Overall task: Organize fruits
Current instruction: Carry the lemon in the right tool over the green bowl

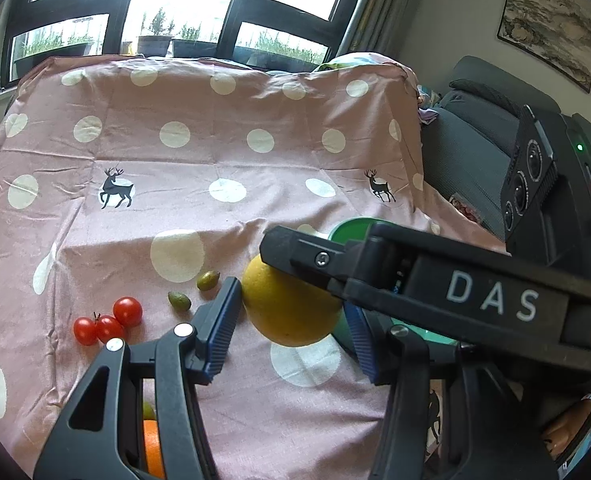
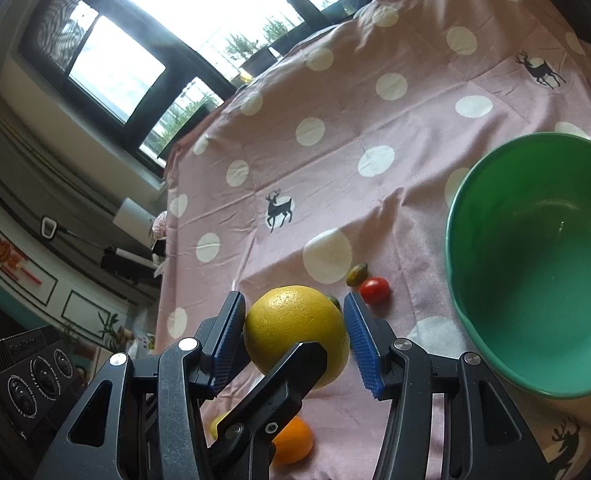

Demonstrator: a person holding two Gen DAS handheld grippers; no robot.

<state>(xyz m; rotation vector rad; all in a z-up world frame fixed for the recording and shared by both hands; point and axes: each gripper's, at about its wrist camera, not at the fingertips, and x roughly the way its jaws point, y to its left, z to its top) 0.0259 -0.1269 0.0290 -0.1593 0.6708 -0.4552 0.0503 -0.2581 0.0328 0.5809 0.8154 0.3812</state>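
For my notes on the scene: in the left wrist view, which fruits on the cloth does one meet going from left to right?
Cluster of three cherry tomatoes → lower green olive-like fruit → upper green olive-like fruit → big yellow citrus, held between both grippers.

On the table (image 2: 335,120), the bowl (image 2: 535,264) lies at three o'clock from the grapefruit (image 2: 291,324); a cherry tomato (image 2: 374,290) lies between them, an orange (image 2: 293,440) at six o'clock.
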